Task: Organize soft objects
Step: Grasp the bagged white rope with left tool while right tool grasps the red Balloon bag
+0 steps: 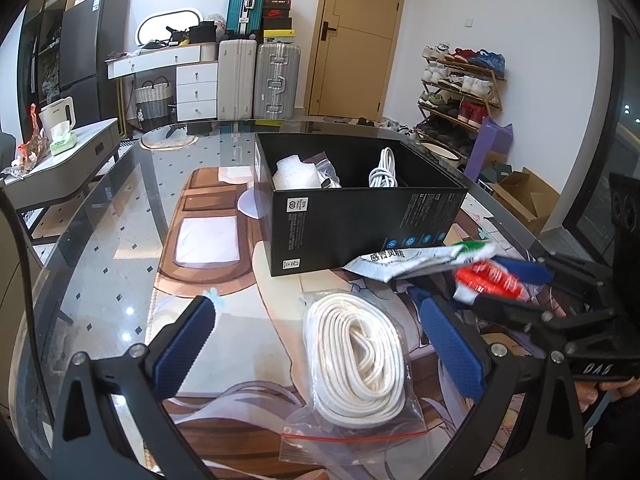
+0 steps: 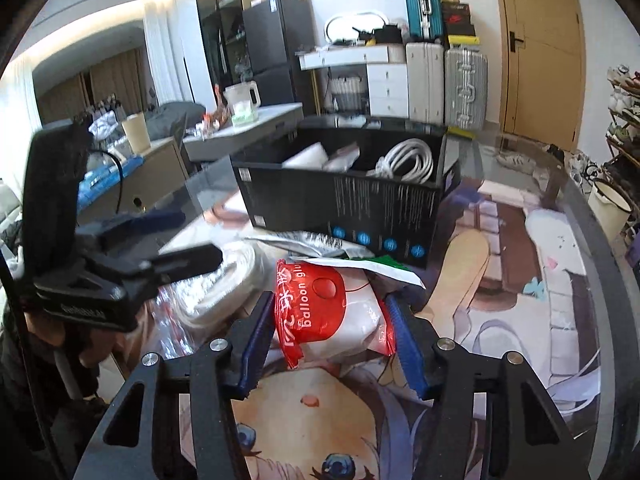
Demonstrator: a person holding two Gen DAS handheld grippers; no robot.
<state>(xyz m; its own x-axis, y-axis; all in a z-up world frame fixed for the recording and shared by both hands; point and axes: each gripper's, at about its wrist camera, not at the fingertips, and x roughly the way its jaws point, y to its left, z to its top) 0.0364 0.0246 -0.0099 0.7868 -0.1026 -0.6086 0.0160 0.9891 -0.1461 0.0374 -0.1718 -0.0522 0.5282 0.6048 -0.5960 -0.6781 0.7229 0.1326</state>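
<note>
R gripper [image 2: 328, 340] fingers clamp red-white packet [image 2: 332, 316]; L gripper [image 1: 316, 340] spread wide.

On the counter [image 1: 120, 248] I see the box [image 1: 360, 224] standing toward the far side. In it, a coiled cable [image 1: 383, 170] lies to the right of a bubble-wrap roll [image 1: 296, 176]. Before the box lies a bagged rope coil [image 1: 356, 356], between my left tongs [image 1: 320, 344]. Right of it, my right tongs [image 2: 330, 332] pinch a balloon-glue packet [image 2: 332, 320], with a foil pouch [image 1: 400, 264] lying just behind the packet, against the box.
</note>
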